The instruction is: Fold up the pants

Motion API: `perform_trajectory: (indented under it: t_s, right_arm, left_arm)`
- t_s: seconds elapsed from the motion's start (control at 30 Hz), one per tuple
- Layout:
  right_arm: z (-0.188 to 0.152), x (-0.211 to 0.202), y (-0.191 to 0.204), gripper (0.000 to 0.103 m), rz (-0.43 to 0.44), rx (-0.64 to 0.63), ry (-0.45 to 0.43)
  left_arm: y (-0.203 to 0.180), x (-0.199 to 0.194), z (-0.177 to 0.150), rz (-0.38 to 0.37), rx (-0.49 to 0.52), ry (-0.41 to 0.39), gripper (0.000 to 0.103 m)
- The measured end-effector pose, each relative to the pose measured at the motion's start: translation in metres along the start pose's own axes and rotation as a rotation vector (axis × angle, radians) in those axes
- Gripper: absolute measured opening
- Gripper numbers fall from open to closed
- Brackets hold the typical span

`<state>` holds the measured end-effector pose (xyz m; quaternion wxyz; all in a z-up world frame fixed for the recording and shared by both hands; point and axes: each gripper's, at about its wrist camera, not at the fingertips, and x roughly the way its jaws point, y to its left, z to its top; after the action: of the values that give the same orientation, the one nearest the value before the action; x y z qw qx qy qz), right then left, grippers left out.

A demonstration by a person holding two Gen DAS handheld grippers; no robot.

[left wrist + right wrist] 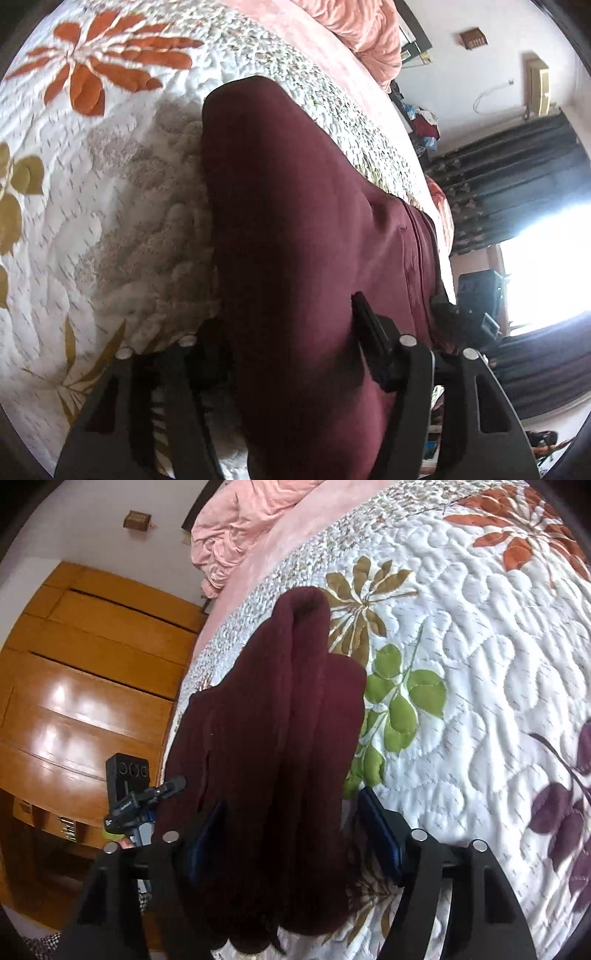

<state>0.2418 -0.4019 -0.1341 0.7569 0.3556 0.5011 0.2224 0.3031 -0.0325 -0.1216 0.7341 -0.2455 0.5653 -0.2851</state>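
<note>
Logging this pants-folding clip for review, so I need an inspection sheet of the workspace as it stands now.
Surface: white floral quilt on a bed, with a pink blanket at the far end.
Job's things: maroon pants lying lengthwise on the quilt, fabric bunched between both sets of fingers.
Clutter: nothing seen on the quilt.
Grippers: left gripper and right gripper both stand open, with pants fabric in the gap.
Cables: a white cord on the wall.
Surroundings: wooden wardrobe, dark curtains and a bright window.
</note>
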Motion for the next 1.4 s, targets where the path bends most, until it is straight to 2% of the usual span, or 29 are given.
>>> perform_trajectory:
  t_s: [0.1, 0.2, 0.27, 0.33, 0.4, 0.43, 0.53, 0.6, 0.7, 0.83, 0.9, 0.93, 0.97, 1.03, 1.1, 1.13, 1.27, 1.4]
  right_arm:
    - [-0.013, -0.021, 0.000, 0.073, -0.039, -0.006, -0.051]
    - [-0.030, -0.055, 0.026, 0.073, -0.073, -0.074, -0.145]
    - [-0.041, -0.065, 0.047, 0.074, -0.054, -0.129, -0.161]
    - [-0.049, -0.072, 0.076, 0.078, 0.008, -0.197, -0.160]
    - [-0.061, -0.067, 0.093, 0.079, 0.044, -0.235, -0.141]
    - [-0.062, -0.064, 0.097, 0.079, 0.033, -0.242, -0.133]
    - [-0.067, -0.045, 0.097, 0.077, -0.059, -0.247, -0.099]
    - [-0.074, -0.039, 0.088, 0.072, -0.077, -0.212, -0.083]
    - [-0.076, -0.032, 0.077, 0.069, -0.064, -0.177, -0.079]
    - [-0.084, -0.049, 0.086, 0.070, -0.098, -0.173, -0.121]
    - [-0.096, -0.066, 0.103, 0.081, -0.173, -0.195, -0.168]
    - [-0.101, -0.072, 0.113, 0.094, -0.280, -0.208, -0.198]
    - [-0.108, -0.077, 0.125, 0.098, -0.386, -0.228, -0.230]
    - [-0.122, -0.080, 0.145, 0.099, -0.538, -0.284, -0.277]
    - [-0.132, -0.079, 0.158, 0.099, -0.635, -0.300, -0.293]
    - [-0.138, -0.078, 0.163, 0.099, -0.668, -0.295, -0.284]
    - [-0.148, -0.069, 0.168, 0.099, -0.640, -0.267, -0.252]
    - [-0.158, -0.068, 0.175, 0.099, -0.659, -0.268, -0.249]
  left_arm:
    - [-0.020, -0.006, 0.006, 0.110, 0.036, -0.017, 0.079]
    - [-0.036, -0.040, -0.009, 0.214, 0.125, -0.107, 0.080]
    - [-0.056, -0.061, -0.019, 0.214, 0.172, -0.180, 0.080]
    - [-0.078, -0.066, -0.022, 0.214, 0.216, -0.212, 0.084]
    - [-0.094, -0.059, -0.025, 0.211, 0.240, -0.197, 0.085]
    - [-0.098, -0.055, -0.028, 0.211, 0.244, -0.181, 0.085]
    - [-0.100, -0.036, -0.035, 0.272, 0.271, -0.145, 0.085]
    - [-0.093, -0.026, -0.038, 0.305, 0.281, -0.134, 0.085]
    - [-0.083, -0.020, -0.045, 0.365, 0.309, -0.115, 0.086]
    - [-0.091, -0.029, -0.059, 0.420, 0.335, -0.137, 0.087]
    - [-0.099, -0.043, -0.067, 0.437, 0.318, -0.158, 0.091]
    - [-0.103, -0.052, -0.072, 0.442, 0.306, -0.178, 0.092]
    - [-0.107, -0.059, -0.077, 0.449, 0.295, -0.194, 0.095]
    - [-0.114, -0.072, -0.086, 0.478, 0.280, -0.220, 0.098]
    - [-0.119, -0.079, -0.094, 0.507, 0.276, -0.217, 0.098]
    - [-0.122, -0.084, -0.099, 0.513, 0.276, -0.214, 0.098]
    - [-0.130, -0.097, -0.115, 0.519, 0.275, -0.223, 0.098]
    - [-0.137, -0.109, -0.130, 0.545, 0.282, -0.237, 0.098]
